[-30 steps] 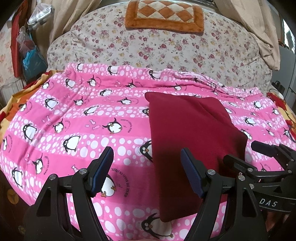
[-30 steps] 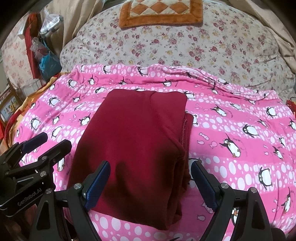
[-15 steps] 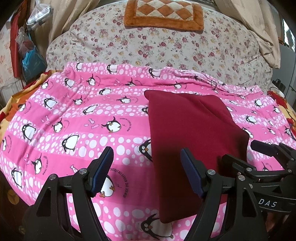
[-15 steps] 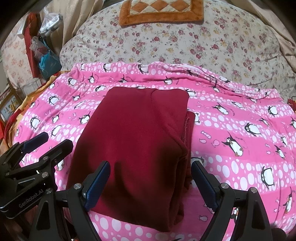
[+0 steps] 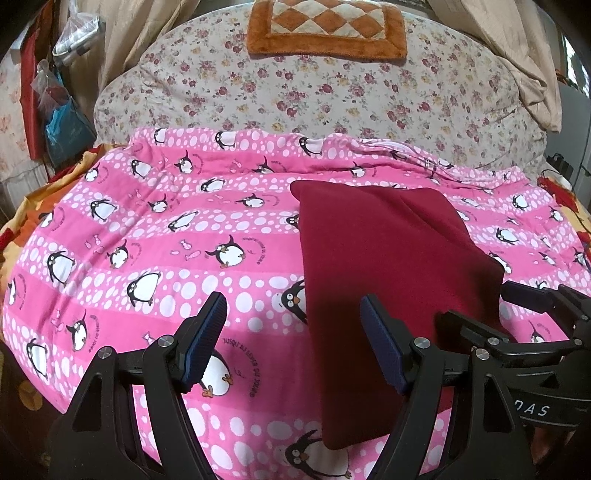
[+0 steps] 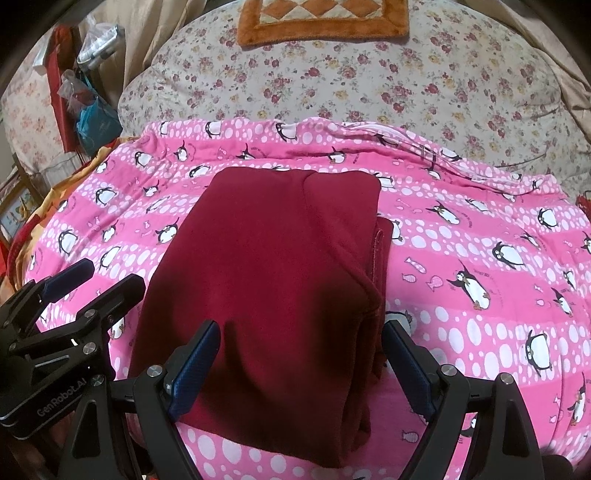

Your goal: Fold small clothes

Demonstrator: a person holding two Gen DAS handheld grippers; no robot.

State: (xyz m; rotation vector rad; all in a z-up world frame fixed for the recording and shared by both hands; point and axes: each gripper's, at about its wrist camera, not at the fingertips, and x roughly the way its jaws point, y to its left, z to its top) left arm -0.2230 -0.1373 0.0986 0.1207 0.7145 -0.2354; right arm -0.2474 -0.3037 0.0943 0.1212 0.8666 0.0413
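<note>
A dark red garment [image 5: 388, 258] lies folded into a flat rectangle on the pink penguin blanket [image 5: 166, 240]. In the right wrist view the garment [image 6: 273, 280] fills the middle, with layered folded edges on its right side. My left gripper [image 5: 295, 332] is open and empty, above the blanket at the garment's near left edge. My right gripper [image 6: 301, 354] is open and empty, hovering over the garment's near end. Each gripper shows in the other's view: the right one [image 5: 517, 317] and the left one [image 6: 81, 288].
A floral quilt [image 5: 332, 92] lies behind the pink blanket [image 6: 480, 258], with an orange checkered mat [image 5: 325, 29] on top. Bags [image 5: 62, 122] hang at the far left. Beige fabric [image 5: 524, 74] drapes at the right.
Both grippers have drawn back slightly from the bed, and the garment sits a little farther off in both views. The garment has not moved. Both stay open.
</note>
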